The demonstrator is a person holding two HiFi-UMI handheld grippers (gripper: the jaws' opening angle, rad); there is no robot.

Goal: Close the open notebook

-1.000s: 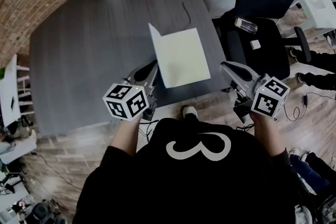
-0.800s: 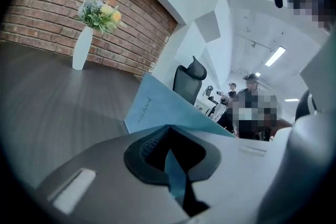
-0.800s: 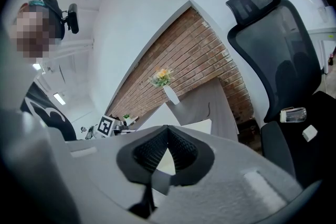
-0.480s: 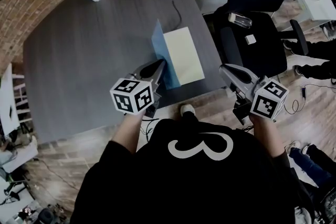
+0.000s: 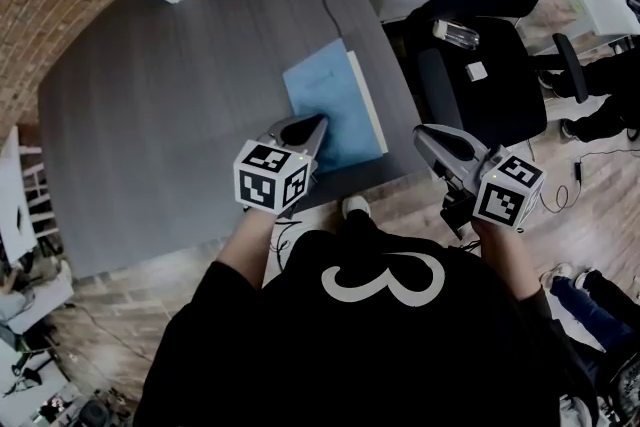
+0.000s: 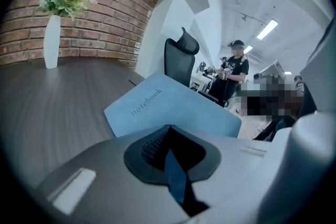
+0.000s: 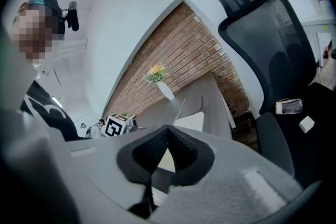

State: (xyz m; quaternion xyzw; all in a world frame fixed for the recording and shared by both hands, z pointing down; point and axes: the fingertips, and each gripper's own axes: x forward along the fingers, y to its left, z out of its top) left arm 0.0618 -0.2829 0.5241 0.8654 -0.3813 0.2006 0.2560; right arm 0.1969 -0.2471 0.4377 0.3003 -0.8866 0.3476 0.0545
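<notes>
While the left gripper [image 5: 312, 123] clamps its jaws on the near left corner of the notebook [image 5: 335, 110] on the table [image 5: 150, 115], the blue cover slopes up ahead of them, not yet flat. The notebook's long axis runs away from the person. Off the notebook's right side, the right gripper [image 5: 428, 135] hangs apart, jaws together and empty.

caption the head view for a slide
Left hand-held gripper pinches the blue notebook by its cover, tilted over the pages, on a grey table; right hand-held gripper hangs aside, empty.
</notes>
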